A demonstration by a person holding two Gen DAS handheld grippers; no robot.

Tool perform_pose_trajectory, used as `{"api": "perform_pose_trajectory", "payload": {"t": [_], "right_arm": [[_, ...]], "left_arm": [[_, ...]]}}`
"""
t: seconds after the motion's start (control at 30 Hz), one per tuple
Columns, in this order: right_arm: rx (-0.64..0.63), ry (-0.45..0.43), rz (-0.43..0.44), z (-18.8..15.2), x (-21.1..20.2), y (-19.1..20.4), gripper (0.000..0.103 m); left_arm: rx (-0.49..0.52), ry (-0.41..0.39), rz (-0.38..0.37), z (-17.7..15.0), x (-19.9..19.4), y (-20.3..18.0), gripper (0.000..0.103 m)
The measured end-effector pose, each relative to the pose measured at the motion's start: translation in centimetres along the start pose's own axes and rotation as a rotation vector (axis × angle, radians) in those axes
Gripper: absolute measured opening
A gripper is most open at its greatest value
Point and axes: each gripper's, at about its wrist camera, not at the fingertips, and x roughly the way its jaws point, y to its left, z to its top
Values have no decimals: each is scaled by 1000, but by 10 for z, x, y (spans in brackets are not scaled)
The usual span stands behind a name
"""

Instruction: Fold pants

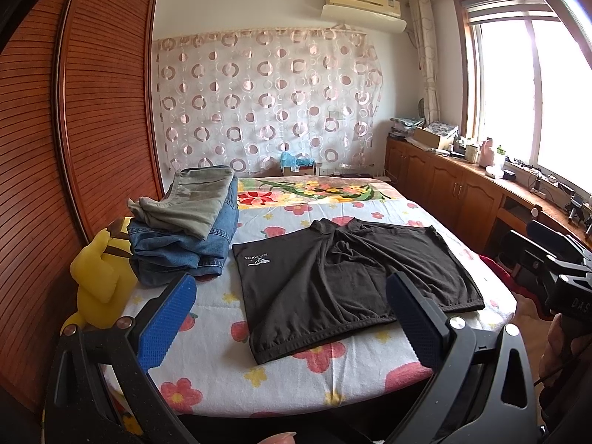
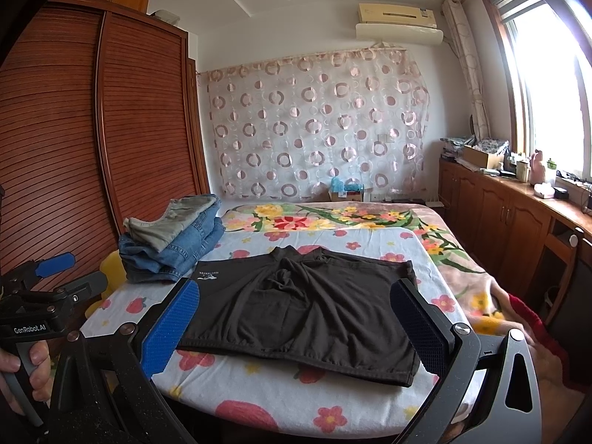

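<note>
Dark brown shorts [image 1: 344, 281] lie spread flat on the flowered bed sheet [image 1: 222, 318], waistband toward me, a small white logo on the left leg. They also show in the right wrist view [image 2: 303, 307]. My left gripper [image 1: 292, 318] is open and empty, held above the near edge of the bed, its blue pads on either side of the shorts' waistband in view. My right gripper [image 2: 296, 325] is open and empty, also just before the waistband. The left gripper also shows at the left of the right wrist view [image 2: 55, 270].
A stack of folded jeans and grey pants [image 1: 188, 229] sits on the bed's left side, next to a yellow plush toy [image 1: 100, 277]. A wooden wardrobe [image 1: 74, 111] stands left; low cabinets [image 1: 462, 185] with clutter run along the right under the window.
</note>
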Motion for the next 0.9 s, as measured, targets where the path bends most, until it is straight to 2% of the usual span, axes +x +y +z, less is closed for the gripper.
{"api": "perform_pose_trajectory", "payload": {"t": [0.7,0.9], "right_arm": [[-2,6,5,0,2,-1,103],[-5,31,5,-4,9,-6,103]], "left_arm": [[4,-1,-4,4,-4,0,103],[5,35,-19,2,6,2,103]]}}
